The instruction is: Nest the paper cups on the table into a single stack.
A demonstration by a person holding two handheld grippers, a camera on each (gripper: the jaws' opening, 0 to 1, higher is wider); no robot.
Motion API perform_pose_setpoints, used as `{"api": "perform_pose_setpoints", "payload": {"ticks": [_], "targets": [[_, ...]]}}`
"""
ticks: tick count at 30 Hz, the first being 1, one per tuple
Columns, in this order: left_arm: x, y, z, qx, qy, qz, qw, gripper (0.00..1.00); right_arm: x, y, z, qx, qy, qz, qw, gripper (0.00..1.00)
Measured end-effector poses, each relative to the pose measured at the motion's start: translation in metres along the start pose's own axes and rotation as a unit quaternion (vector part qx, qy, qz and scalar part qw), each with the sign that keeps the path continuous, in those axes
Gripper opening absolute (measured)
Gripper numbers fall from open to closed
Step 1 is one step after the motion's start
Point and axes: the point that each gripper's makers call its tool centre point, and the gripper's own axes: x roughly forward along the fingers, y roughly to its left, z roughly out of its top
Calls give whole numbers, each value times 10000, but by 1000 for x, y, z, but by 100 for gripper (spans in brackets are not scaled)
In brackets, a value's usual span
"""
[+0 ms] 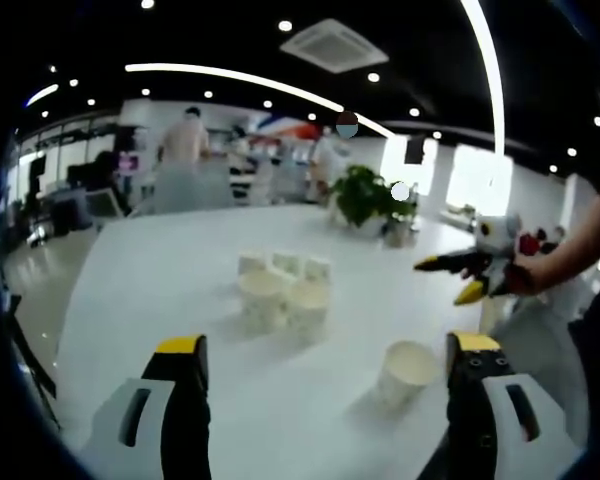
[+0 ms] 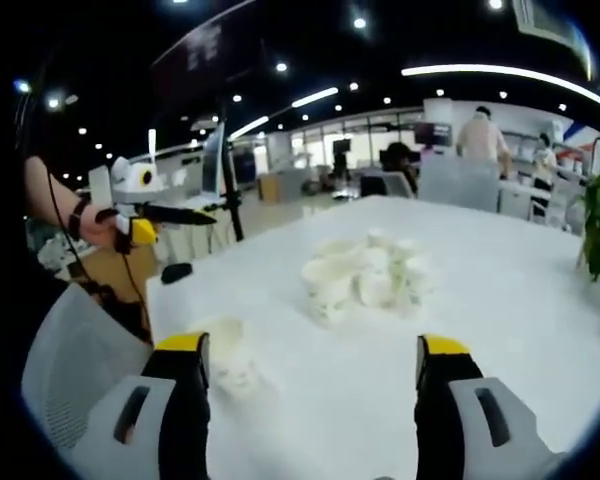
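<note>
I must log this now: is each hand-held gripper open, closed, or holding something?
Left hand-held gripper: open, holding nothing.
Right hand-held gripper: open, holding nothing.

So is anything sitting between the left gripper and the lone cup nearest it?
Nothing visible. The left gripper is open over bare table, and the lone cup stands just inside its right jaw, apart from the cup cluster.
</note>
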Motion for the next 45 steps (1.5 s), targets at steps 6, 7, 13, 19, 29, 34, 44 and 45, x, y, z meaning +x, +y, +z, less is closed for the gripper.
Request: {"api": "perform_pose_setpoints", "payload": {"ticks": [6,7,13,19,29,34,44,45], "targets": [[-1,0,2,-94,-77,1,9999,100,-1,-7,4,-61,-33,-154,9999,89],[-1,0,2,-97,-71,8,9999,100,-1,-8,4,-55,-44,-165,9998,90],[0,0,0,-76,-44,24,10000,99,-3,-12,3,-85,-29,-296,9995,100],[3,-2,3,-89,-71,-8,9999,99,-5,-10,3,-83,-56,-294,9995,100],[14,-4,3,-61,-51,-59,10000,99,-10,-12,-3,0,-21,-378,9993,100],[19,-4,4,-98,-52,-62,9999,98,-13,-14,-6,37,-28,-385,9992,100],[35,-7,0,-195,5,-165,9997,98,-14,-17,-6,82,-28,-392,9992,99],[37,-8,0,-200,14,-182,9996,98,-14,-17,-6,77,-18,-375,9993,99]]}}
